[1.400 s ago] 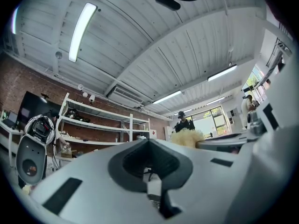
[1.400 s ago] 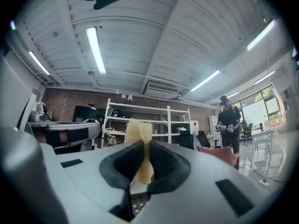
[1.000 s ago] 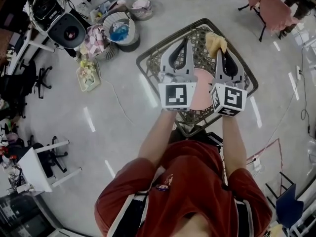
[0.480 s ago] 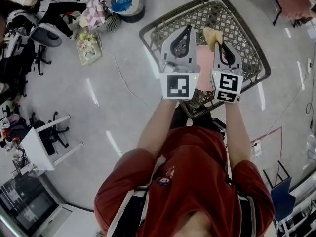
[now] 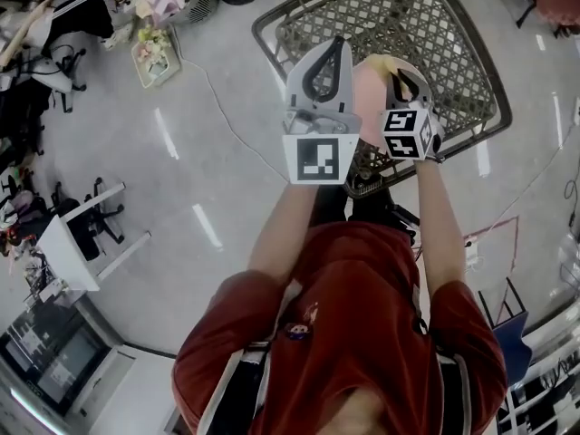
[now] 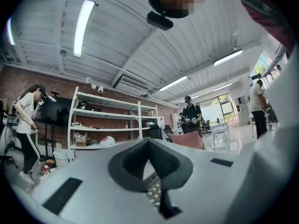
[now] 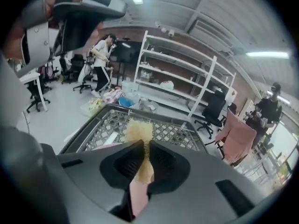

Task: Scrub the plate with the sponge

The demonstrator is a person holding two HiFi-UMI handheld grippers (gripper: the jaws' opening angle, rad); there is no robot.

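Observation:
A pink plate (image 5: 370, 102) shows between my two grippers, above the metal lattice table (image 5: 426, 25). My right gripper (image 5: 394, 69) is shut on a yellow sponge (image 5: 384, 61), which sits at the plate's far edge. In the right gripper view the sponge (image 7: 138, 130) sticks out past the jaws, with the pink plate (image 7: 135, 197) below them. My left gripper (image 5: 337, 43) stands just left of the plate, its jaws together. In the left gripper view the left gripper (image 6: 149, 143) has no plate between its jaws; only lattice shows through the gap.
The lattice table (image 7: 107, 122) has a dark raised rim. On the floor to the left lie a tray of clutter (image 5: 152, 53), a cable (image 5: 227, 116) and a white table (image 5: 68, 261). Shelving (image 7: 187, 78), office chairs and standing people fill the room beyond.
Both grippers have risen closer to the head camera. The right gripper has brought the sponge from beyond the plate onto its far edge. The left gripper has stayed shut.

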